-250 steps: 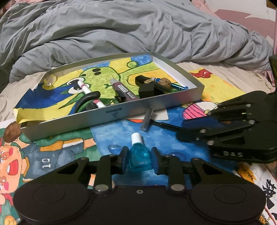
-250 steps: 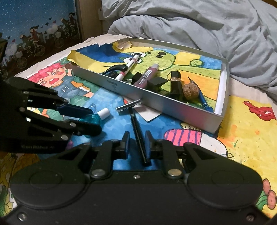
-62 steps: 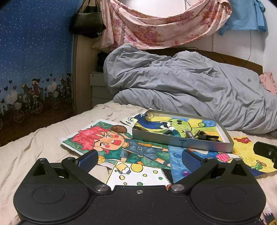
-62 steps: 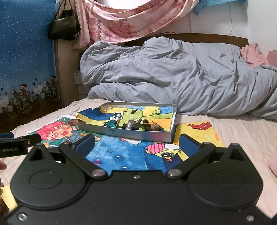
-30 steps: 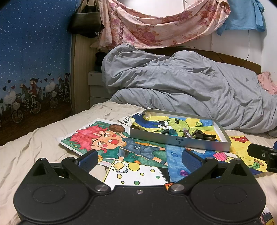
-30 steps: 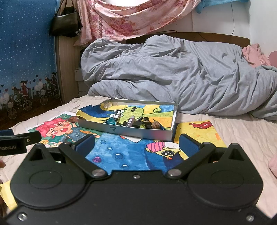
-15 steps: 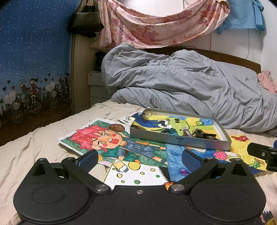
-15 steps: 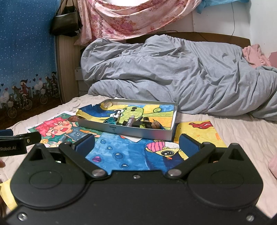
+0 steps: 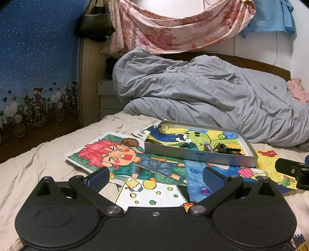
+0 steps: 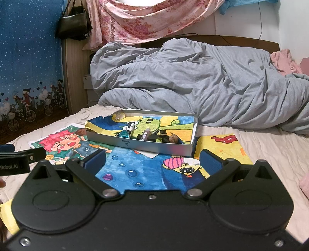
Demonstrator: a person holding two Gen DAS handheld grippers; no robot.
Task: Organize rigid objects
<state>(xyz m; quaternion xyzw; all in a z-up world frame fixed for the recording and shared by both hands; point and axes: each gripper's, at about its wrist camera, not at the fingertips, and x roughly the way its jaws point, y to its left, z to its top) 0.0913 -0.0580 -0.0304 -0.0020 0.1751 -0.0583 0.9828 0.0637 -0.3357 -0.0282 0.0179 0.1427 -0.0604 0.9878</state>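
Indoor light, moderately dim and warm, brightest at top centre of both views where the white wall [image 9: 170, 5] blows out behind the floral cloth [image 9: 173, 29]. Shadows soft; the grey duvet [image 10: 193, 81] shows gentle fold shading w/ no hard edges. Strong fisheye bending and dark vignette at frame corners, esp. upper left; focus approx. sharp throughout, slight softness at bottom edge.

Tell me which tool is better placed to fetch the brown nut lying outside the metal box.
Left, probably. The brown nut lies left of the metal box, ahead of the open left tool; the open right tool faces the box instead.
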